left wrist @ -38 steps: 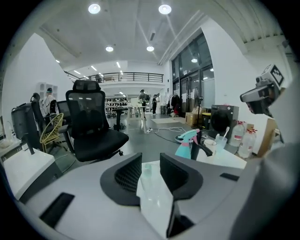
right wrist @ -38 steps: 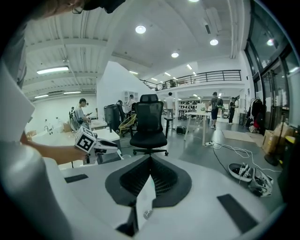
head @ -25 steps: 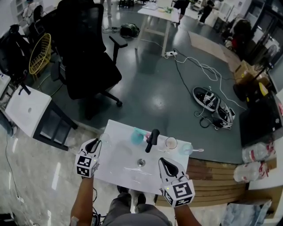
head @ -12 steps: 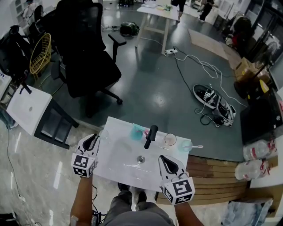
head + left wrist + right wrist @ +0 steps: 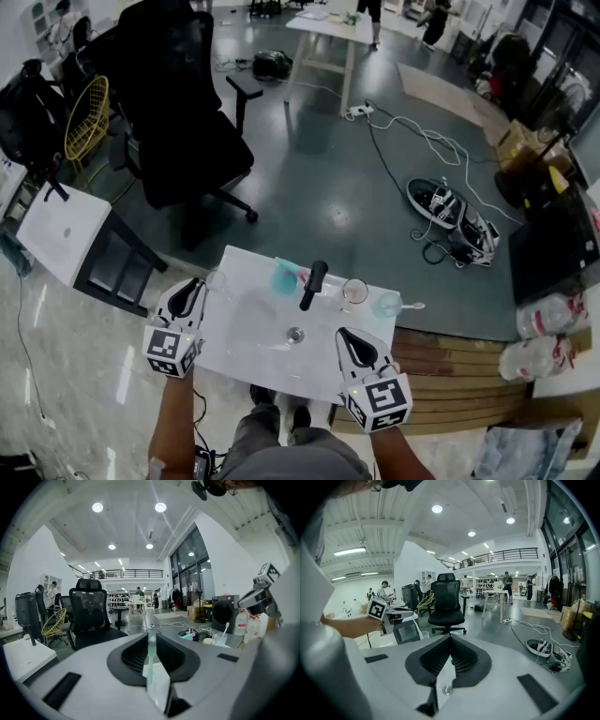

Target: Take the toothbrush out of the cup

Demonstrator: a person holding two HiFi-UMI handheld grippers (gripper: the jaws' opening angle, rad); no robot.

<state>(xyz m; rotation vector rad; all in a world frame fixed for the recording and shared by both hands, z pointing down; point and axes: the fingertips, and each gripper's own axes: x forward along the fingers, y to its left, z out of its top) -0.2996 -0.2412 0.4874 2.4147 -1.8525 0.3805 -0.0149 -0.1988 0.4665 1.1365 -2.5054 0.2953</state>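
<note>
A white toothbrush [image 5: 411, 306] leans out to the right of a pale teal cup [image 5: 386, 305] at the far right of the white basin top [image 5: 248, 319]. In the left gripper view the toothbrush [image 5: 225, 631] stands in that cup [image 5: 219, 641] far off to the right. My left gripper [image 5: 190, 287] hovers at the basin's left edge, jaws together with nothing held. My right gripper [image 5: 348, 339] hangs over the near right part of the basin, short of the cup, shut and empty. Below its jaws lies the drain [image 5: 447, 690].
A black faucet [image 5: 312, 283] stands mid-basin, with a second teal cup [image 5: 283, 278] on its left and a clear glass [image 5: 354, 292] on its right. The drain [image 5: 295, 334] is in the basin. A black office chair [image 5: 183, 122] and a white side table [image 5: 61, 234] stand beyond.
My left gripper has drifted a little left, out to the basin's edge. The right gripper has barely moved and the toothbrush stays in its cup.
</note>
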